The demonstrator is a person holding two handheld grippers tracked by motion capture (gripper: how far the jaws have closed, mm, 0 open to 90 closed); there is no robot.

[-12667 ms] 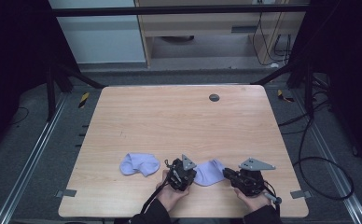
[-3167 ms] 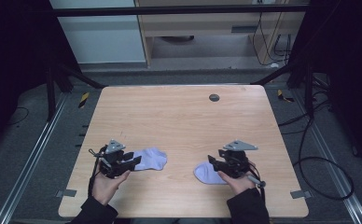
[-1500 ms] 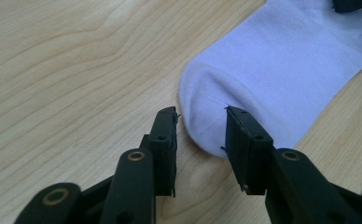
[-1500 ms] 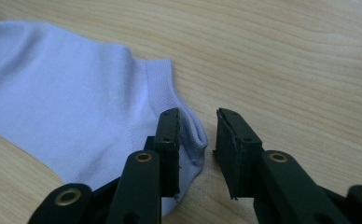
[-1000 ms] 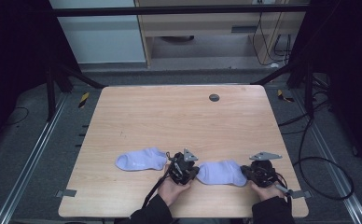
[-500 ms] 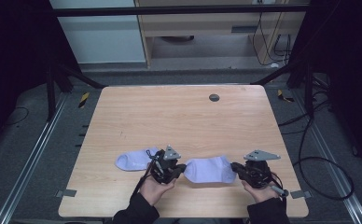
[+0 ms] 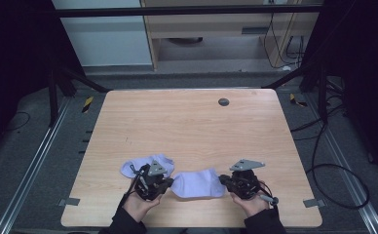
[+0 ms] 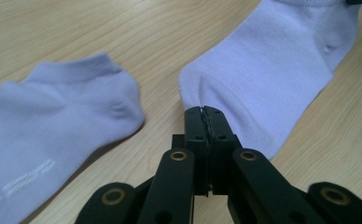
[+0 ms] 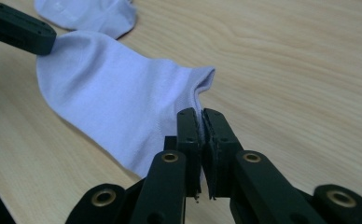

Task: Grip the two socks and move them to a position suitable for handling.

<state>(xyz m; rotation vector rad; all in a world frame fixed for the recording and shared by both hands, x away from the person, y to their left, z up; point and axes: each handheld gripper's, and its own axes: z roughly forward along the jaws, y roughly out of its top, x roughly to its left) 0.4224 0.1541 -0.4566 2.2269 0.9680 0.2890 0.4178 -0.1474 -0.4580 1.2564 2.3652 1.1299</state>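
Both tongs have carried the held sock (image 7: 198,184) leftward along the bench's (image 7: 187,126) near edge. Left tongs (image 8: 204,112) and right tongs (image 9: 200,116) clamp its ends. Second sock (image 8: 53,121) bears unreadable pale print.

Light wooden table (image 7: 197,131) carrying two pale lilac socks (image 7: 199,184) near its front edge

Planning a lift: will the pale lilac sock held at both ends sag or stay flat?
The pale lilac knit sock would probably sag mid-span: thin cloth, already creased. Likely light. The left gripper and right gripper pinch only its edges, so it may slip.
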